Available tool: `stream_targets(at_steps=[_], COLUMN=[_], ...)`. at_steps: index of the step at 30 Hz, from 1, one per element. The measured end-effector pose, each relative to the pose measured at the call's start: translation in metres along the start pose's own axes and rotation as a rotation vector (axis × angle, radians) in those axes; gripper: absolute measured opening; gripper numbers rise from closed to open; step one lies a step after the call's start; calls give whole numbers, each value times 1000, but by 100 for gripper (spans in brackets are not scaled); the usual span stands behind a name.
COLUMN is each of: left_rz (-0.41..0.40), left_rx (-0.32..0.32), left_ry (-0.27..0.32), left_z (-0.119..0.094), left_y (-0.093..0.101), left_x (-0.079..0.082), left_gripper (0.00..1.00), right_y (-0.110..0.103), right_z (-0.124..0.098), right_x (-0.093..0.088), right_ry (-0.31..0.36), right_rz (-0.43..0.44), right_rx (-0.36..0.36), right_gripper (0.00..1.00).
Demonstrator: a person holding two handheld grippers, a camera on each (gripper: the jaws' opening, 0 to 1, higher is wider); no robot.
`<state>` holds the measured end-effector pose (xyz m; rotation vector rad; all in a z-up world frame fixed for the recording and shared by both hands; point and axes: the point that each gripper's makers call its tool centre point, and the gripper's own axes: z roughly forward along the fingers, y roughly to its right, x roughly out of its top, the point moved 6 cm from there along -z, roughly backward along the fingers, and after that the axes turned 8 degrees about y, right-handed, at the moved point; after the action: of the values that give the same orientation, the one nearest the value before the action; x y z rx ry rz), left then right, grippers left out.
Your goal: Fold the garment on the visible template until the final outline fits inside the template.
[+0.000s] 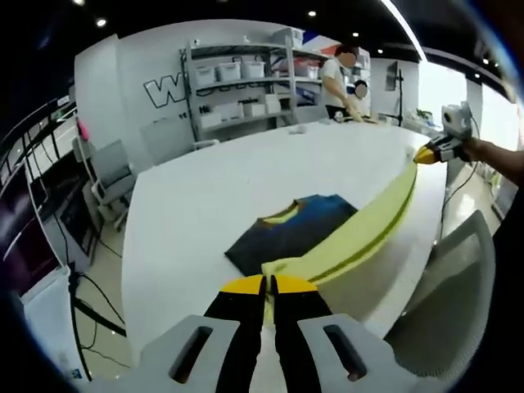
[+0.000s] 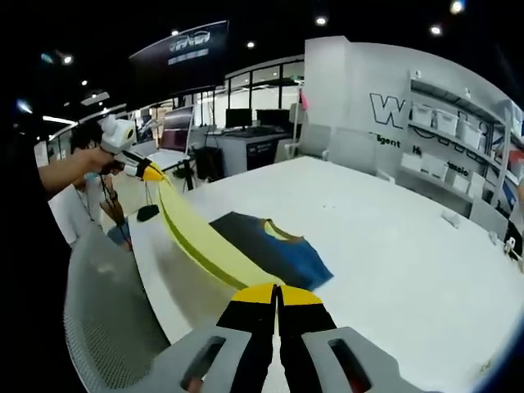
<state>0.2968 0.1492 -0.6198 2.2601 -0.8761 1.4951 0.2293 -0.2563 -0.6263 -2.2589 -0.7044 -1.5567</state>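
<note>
While the left gripper (image 1: 269, 285) held its yellow-tipped fingers (image 1: 242, 286) pressed together on one end of the garment (image 1: 360, 229), the right gripper (image 2: 277, 294) had its own fingers (image 2: 301, 295) clamped on the other end. Between them the yellow-green cloth was stretched taut in the air as a long band, above the near edge of the white desk (image 1: 246, 184). In the left gripper view the right gripper appeared at the far end of the band, held by a person's hand (image 1: 479, 149); in the right gripper view the left gripper showed likewise at the upper left. A dark blue folded shirt (image 2: 274, 244) with a yellow neckline lay flat on the desk just beyond the band. A grey mesh chair (image 2: 110, 323) stood beside the desk edge. Shelves with bins (image 1: 241, 86) lined the far wall.
</note>
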Motion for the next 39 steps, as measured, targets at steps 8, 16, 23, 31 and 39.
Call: stream_targets(at_steps=[8,16,23,31,39], left_rz=[1,34,64,69,64], left_rx=[17,12,3,-3,-15], left_ry=[36,54,51,55,55], left_z=[11,28,44,60,79], left_y=[-14,-25,-36,-46,-58], left_x=[16,32,38,43,50], left_gripper=[8,8,8,8,8], right_y=[11,25,38,50,66], right_z=[8,20,33,51,66], right_x=[13,25,31,29,32], right_ry=[21,40,52,44,46], right_rz=[-26,-50,-69,-102,-126], right_rx=[-7,-17,-26,-36,-48], right_gripper=[0,0,0,0,0])
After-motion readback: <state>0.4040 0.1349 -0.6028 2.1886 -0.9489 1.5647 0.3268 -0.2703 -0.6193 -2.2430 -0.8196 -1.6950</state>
